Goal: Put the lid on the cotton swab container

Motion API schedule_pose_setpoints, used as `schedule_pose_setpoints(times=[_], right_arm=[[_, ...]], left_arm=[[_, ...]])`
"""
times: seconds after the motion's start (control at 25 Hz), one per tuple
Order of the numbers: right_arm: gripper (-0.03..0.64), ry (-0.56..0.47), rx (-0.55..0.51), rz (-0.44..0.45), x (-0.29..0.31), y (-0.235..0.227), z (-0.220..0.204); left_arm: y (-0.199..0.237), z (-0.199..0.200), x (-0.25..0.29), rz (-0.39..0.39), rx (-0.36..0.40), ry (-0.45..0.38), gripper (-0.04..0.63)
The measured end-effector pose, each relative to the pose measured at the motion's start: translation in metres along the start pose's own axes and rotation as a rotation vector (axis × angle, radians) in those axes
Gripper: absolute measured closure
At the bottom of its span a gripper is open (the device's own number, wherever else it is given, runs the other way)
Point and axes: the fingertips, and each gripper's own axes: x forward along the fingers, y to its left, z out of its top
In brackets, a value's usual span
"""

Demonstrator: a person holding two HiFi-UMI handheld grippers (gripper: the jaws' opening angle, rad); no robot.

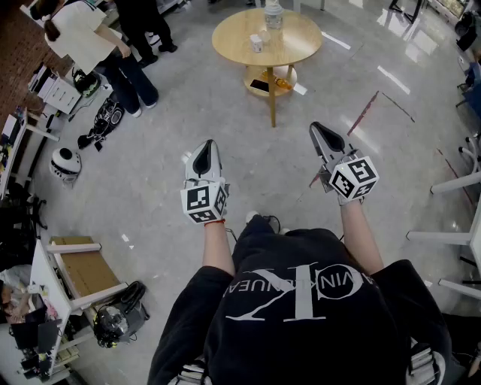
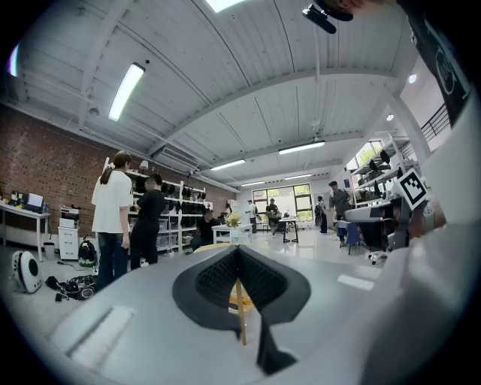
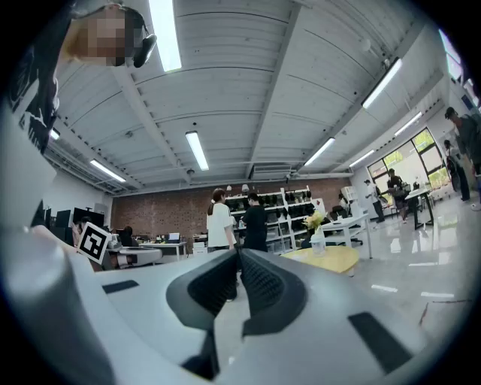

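Observation:
A round wooden table (image 1: 293,45) stands a few steps ahead in the head view. On it are a small white container (image 1: 257,43) and a clear jar (image 1: 273,15); no lid can be made out at this distance. My left gripper (image 1: 207,147) and right gripper (image 1: 320,130) are both held up over the floor, well short of the table. Both are shut with nothing between the jaws. In the left gripper view the left gripper (image 2: 238,252) hides most of the table's edge (image 2: 204,247). Past the right gripper (image 3: 239,259), the right gripper view shows the table (image 3: 334,259) at right.
Two people (image 1: 90,41) stand at the far left near shelves. A white helmet (image 1: 65,163) and bags lie on the floor at left. The table's lower shelf (image 1: 269,81) holds small items. White furniture legs (image 1: 455,183) are at right, and a cart with cardboard (image 1: 83,268) at lower left.

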Motion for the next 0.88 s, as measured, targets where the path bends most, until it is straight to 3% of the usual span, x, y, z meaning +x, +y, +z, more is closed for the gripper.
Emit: schedule_pose_setpoints(times=[0.76, 0.84, 0.88], right_arm=[[0.588, -0.023, -0.005, 0.035, -0.002, -0.001, 0.009], [0.588, -0.022, 0.0, 0.026, -0.004, -0.005, 0.008], [0.587, -0.025, 0.008, 0.017, -0.005, -0.008, 0.008]], left_arm=[[0.012, 0.01, -0.002, 0.059, -0.075, -0.044, 0.578], [0.005, 0.01, -0.001, 0.043, -0.093, -0.046, 0.556], [0.001, 0.009, 0.0, 0.031, -0.088, -0.04, 0.514]])
